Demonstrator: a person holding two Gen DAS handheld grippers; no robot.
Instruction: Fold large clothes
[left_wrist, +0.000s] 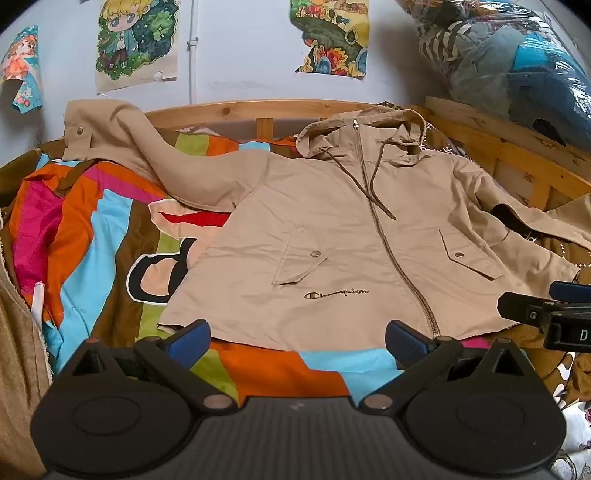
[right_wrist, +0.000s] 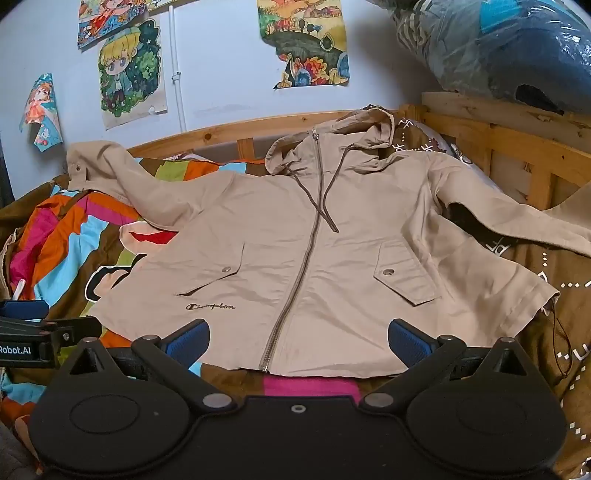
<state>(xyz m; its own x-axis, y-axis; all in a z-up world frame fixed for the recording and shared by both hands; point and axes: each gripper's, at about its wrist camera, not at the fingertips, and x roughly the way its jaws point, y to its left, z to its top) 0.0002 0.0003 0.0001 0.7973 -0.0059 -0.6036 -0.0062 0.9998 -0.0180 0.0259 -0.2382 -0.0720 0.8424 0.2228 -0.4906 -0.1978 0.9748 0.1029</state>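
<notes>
Beige zip-front hooded jacket (left_wrist: 332, 236), one item with two snap pockets, lies flat, front up, on the striped multicolour bedspread (left_wrist: 96, 236). Left gripper (left_wrist: 297, 338) and right gripper (right_wrist: 298, 339): jaws wide, empty, at the hem.

left gripper (left_wrist: 297, 338) — black body, round pivots | fingers (left_wrist: 186, 338) — blue pads | right gripper (right_wrist: 297, 338) matches

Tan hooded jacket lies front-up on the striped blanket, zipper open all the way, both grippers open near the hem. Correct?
Not quite: the zipper is closed, running shut from hem to collar, as the right wrist view shows. The rest holds: the tan hooded jacket lies front-up on the striped blanket, and the left gripper and right gripper are both open near the hem.
</notes>
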